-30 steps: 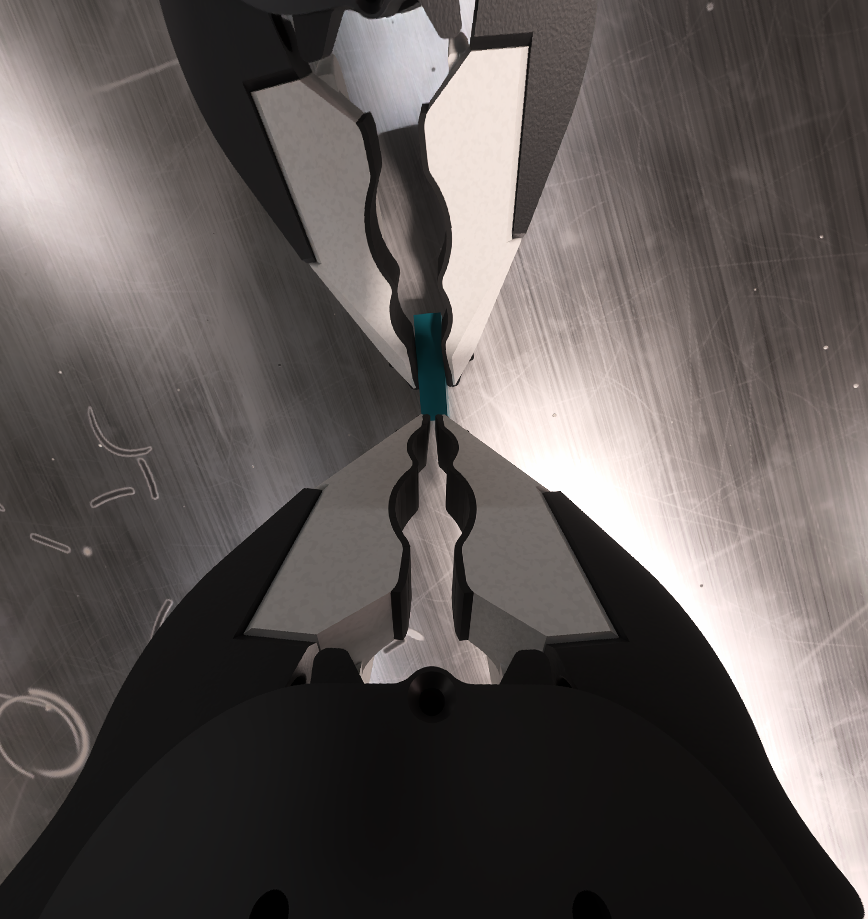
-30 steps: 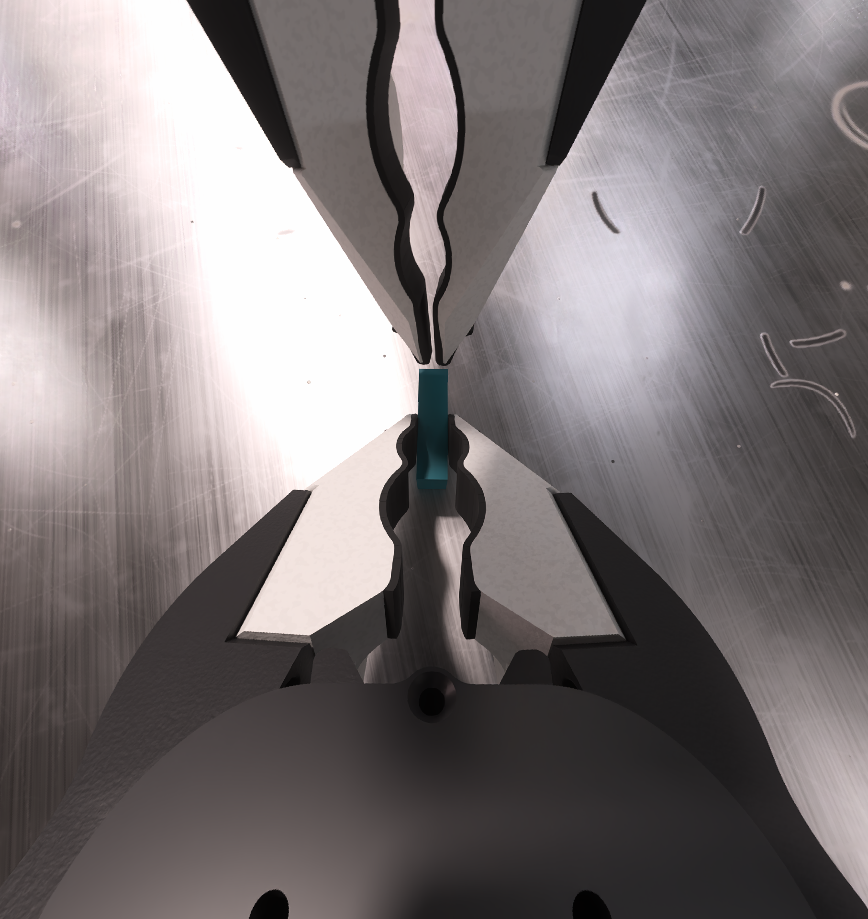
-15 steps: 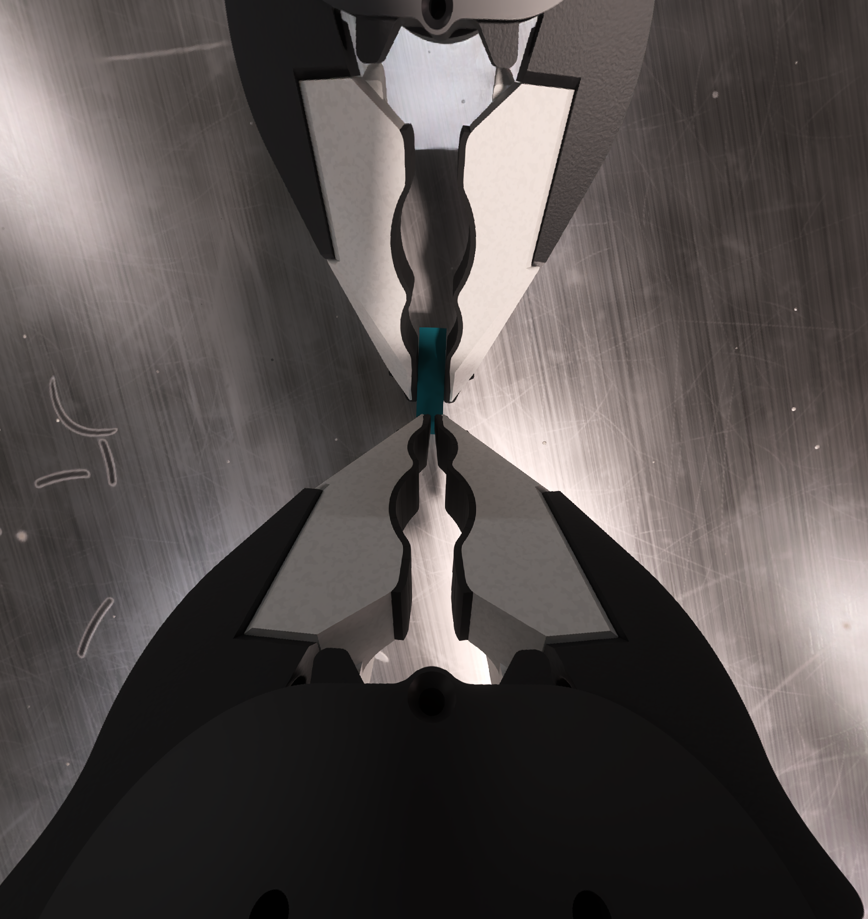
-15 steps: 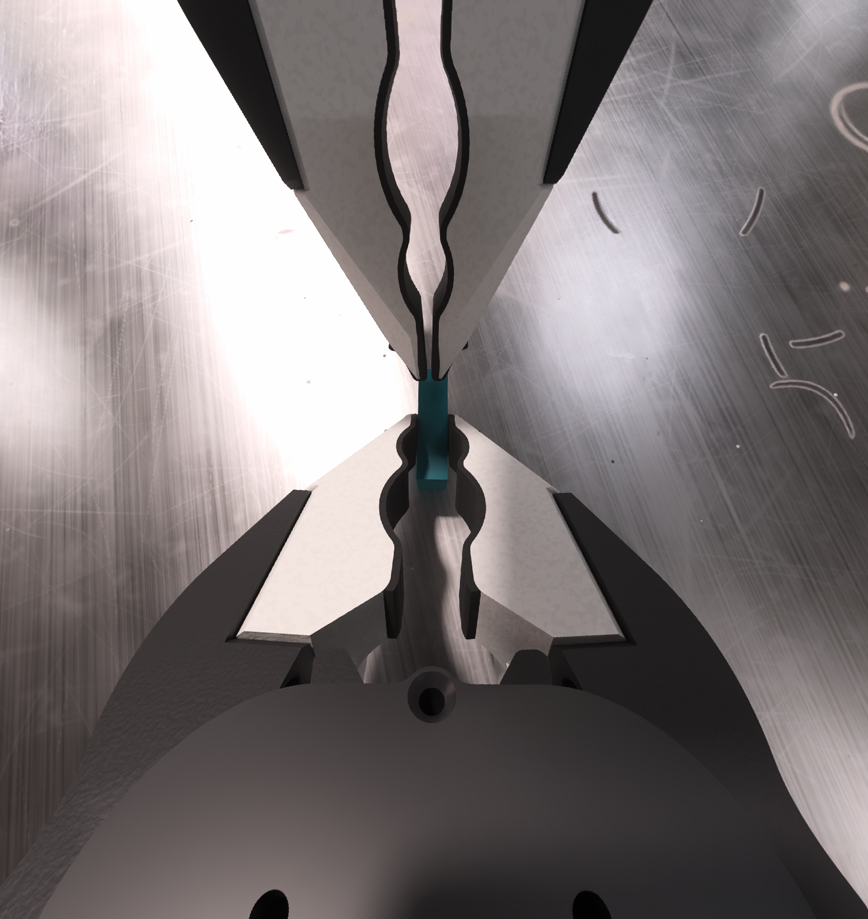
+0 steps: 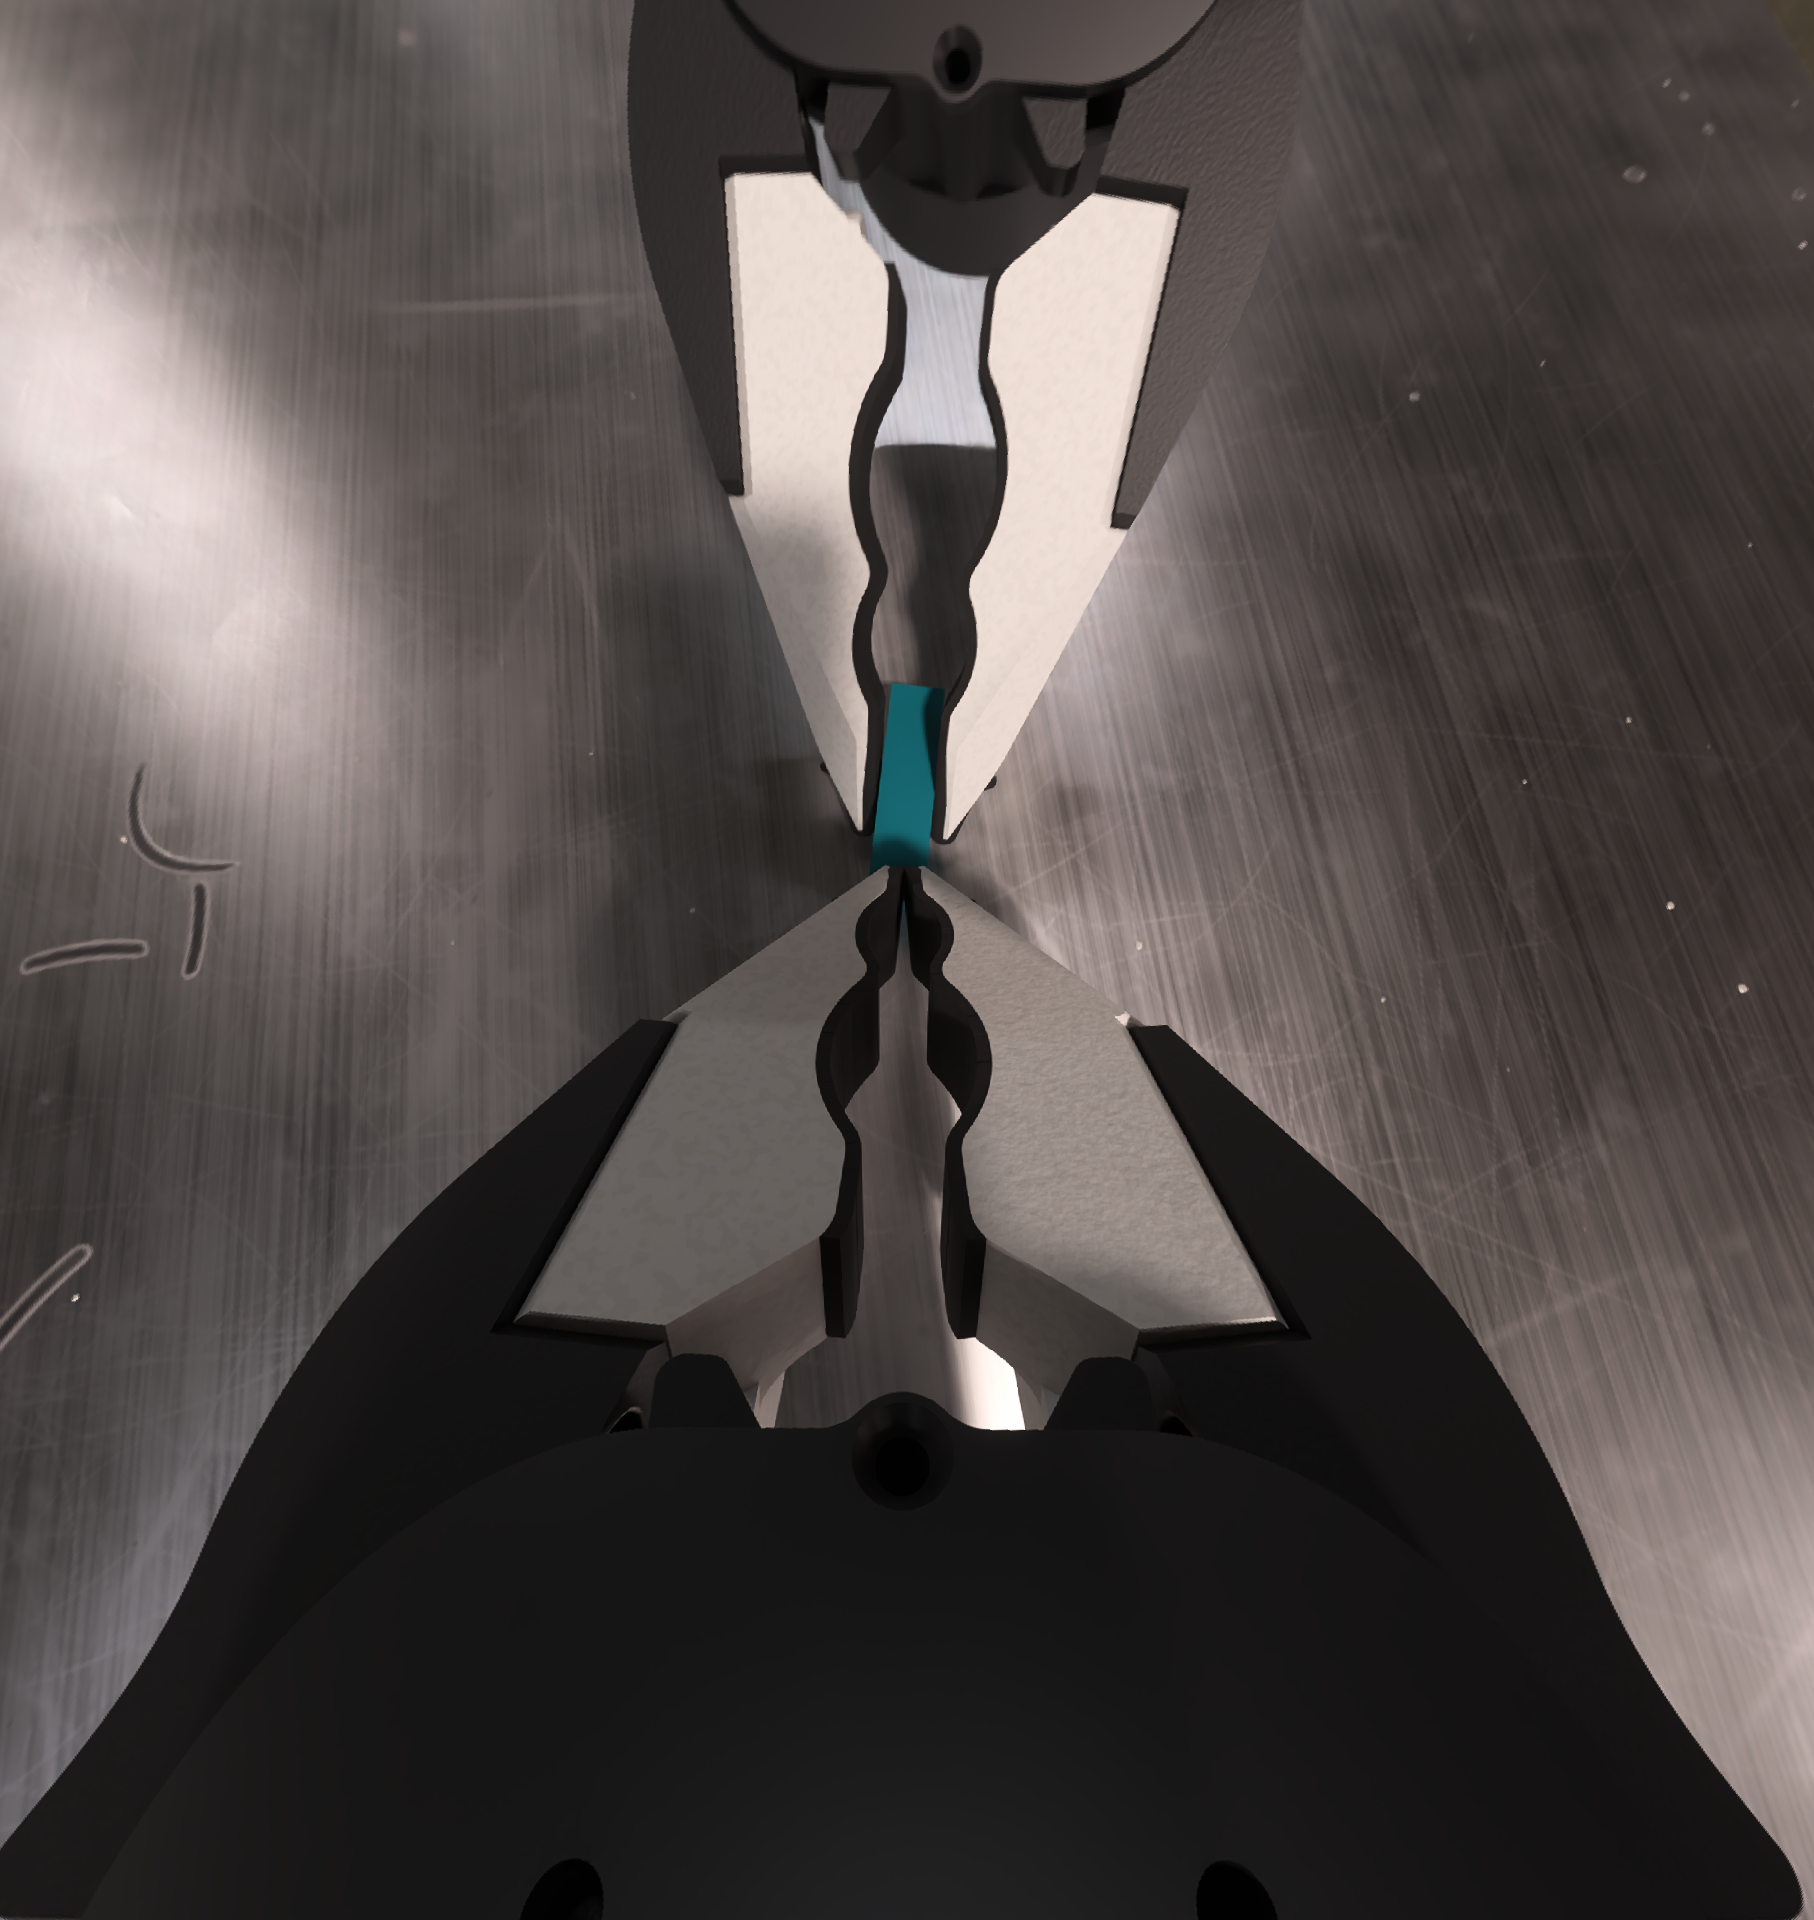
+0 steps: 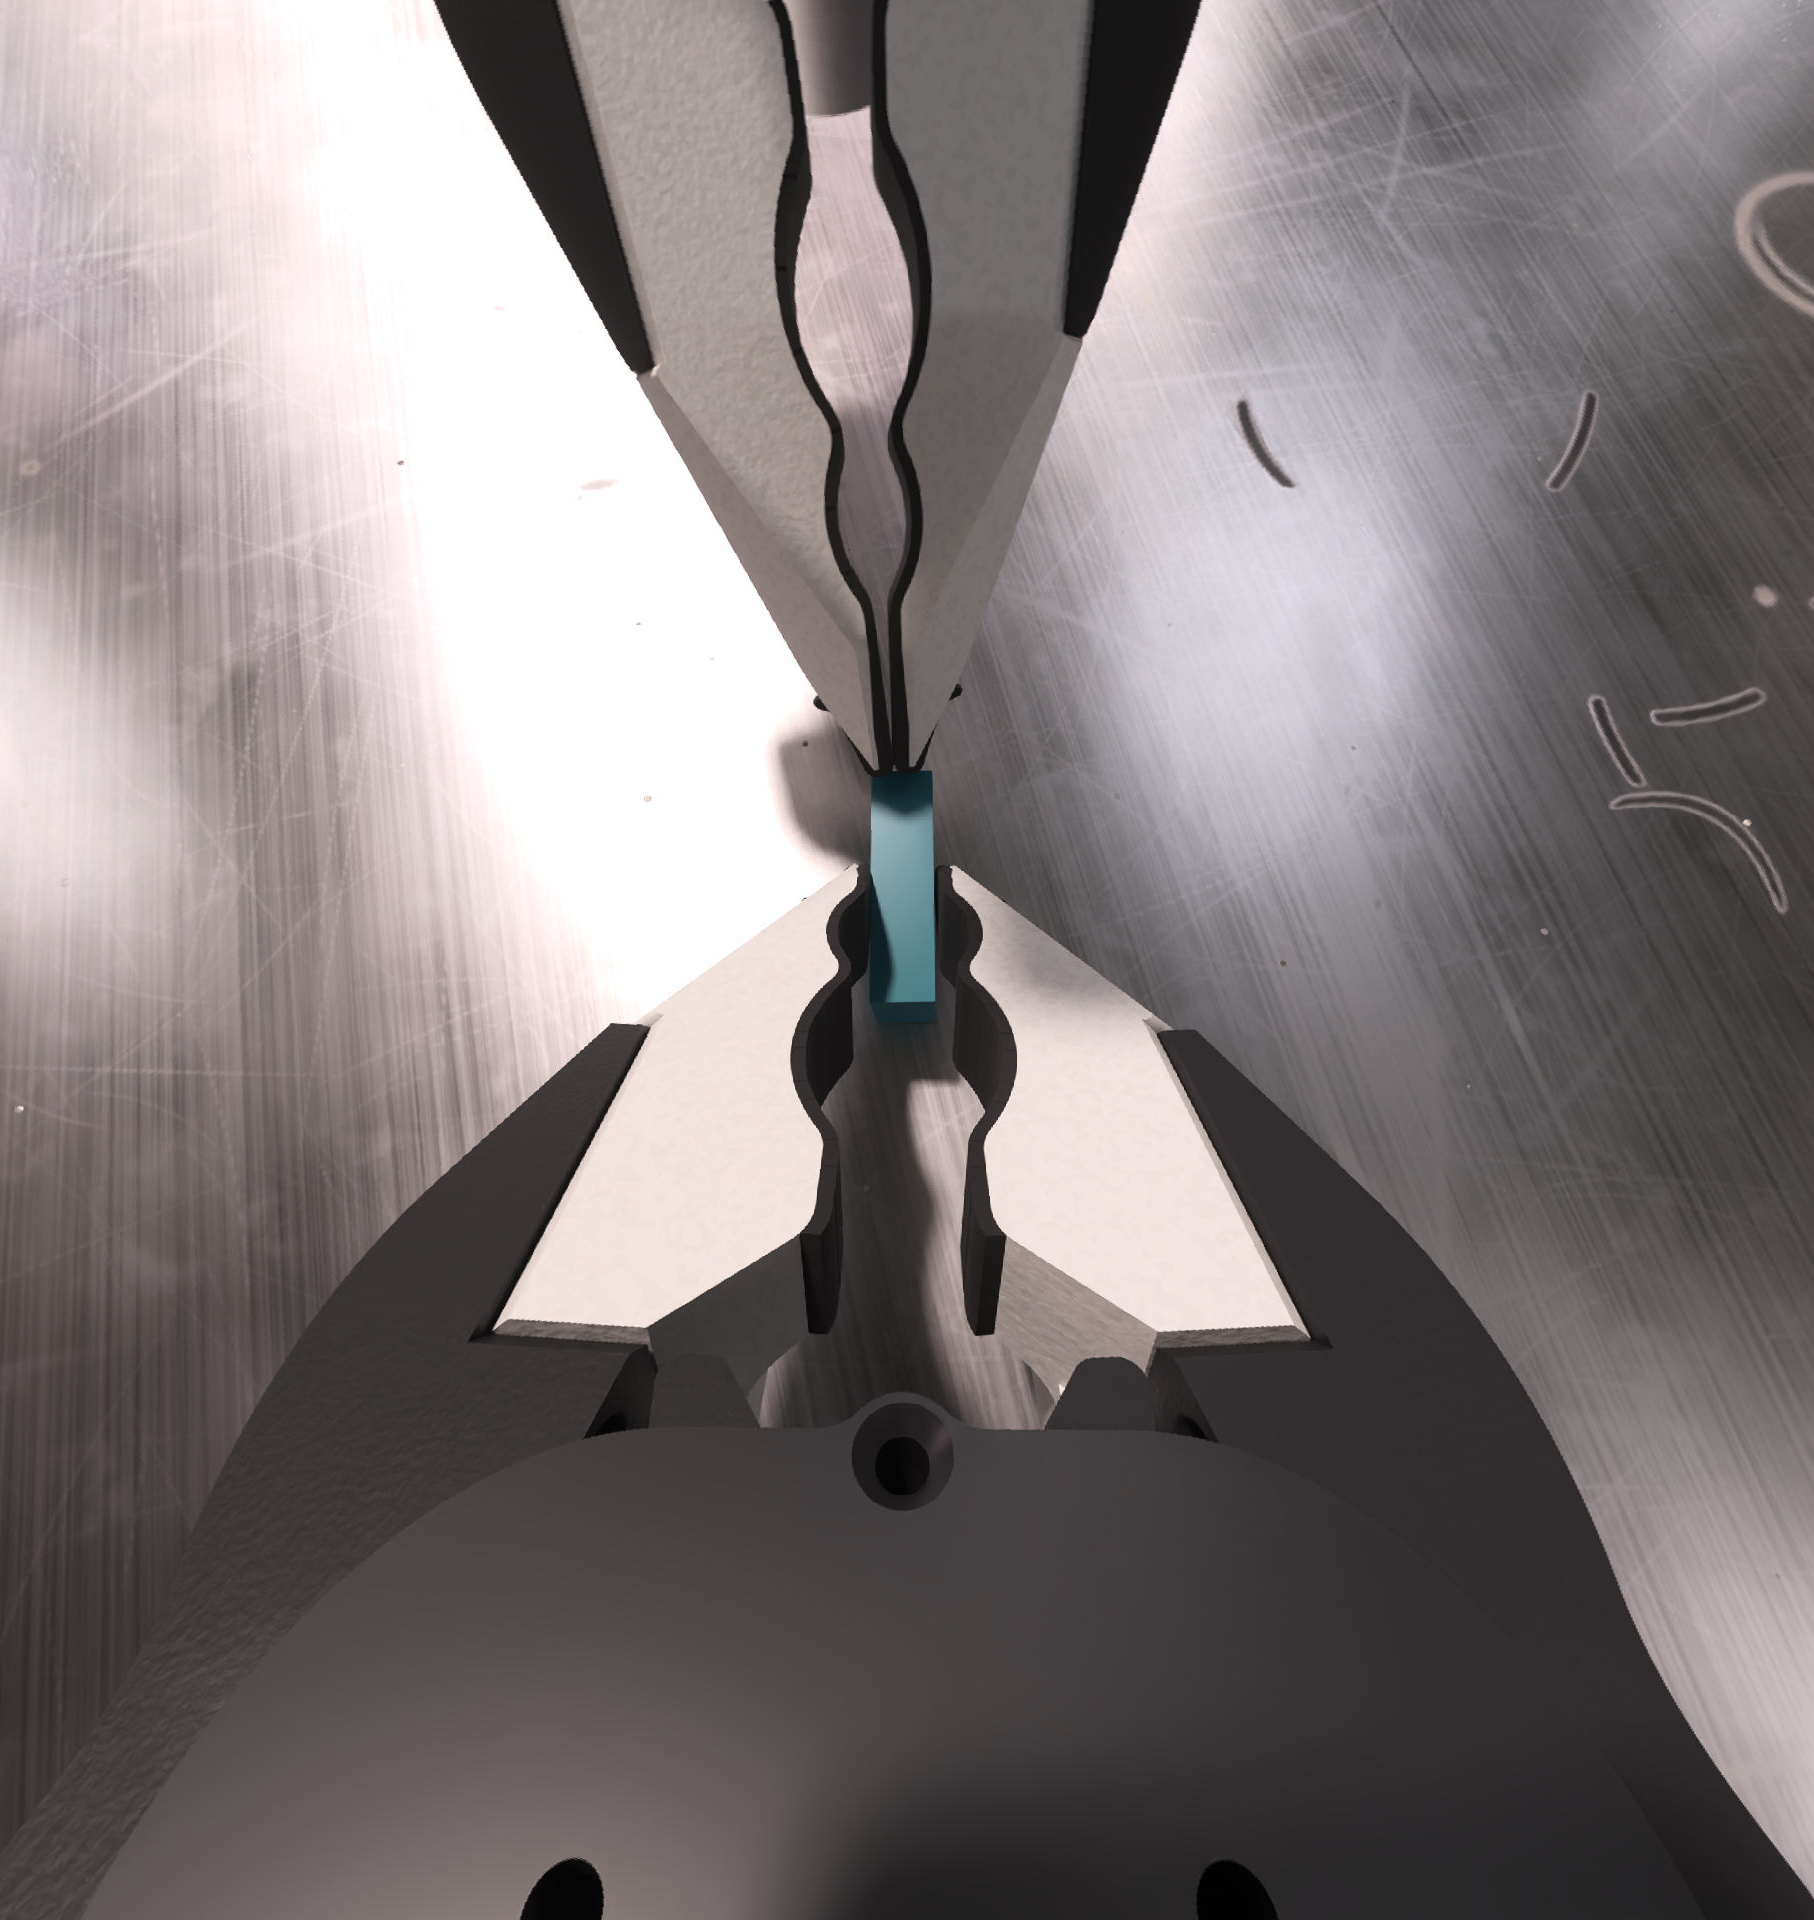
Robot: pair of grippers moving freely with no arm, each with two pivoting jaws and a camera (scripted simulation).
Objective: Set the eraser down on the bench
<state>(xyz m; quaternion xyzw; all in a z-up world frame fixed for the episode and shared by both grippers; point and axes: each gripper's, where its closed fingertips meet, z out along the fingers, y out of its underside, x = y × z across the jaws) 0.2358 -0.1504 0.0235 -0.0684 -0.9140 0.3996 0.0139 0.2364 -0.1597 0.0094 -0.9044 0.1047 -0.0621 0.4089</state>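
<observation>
Above the scratched steel bench (image 6: pixel 1402 935), the teal eraser (image 6: pixel 901 914) sits pinched by the right gripper (image 6: pixel 901 883), while the left gripper (image 5: pixel 901 883), pressed together, meets its far end, so lowering and release remain.

You'll find a ring-shaped scuff (image 6: pixel 1807 260) high in the right wrist view. Below it sits a cluster of short scratches (image 6: pixel 1708 708) with a pale speck (image 6: pixel 1765 594) between them, and left of the ring there are two slim arcs (image 6: pixel 1258 445).
</observation>
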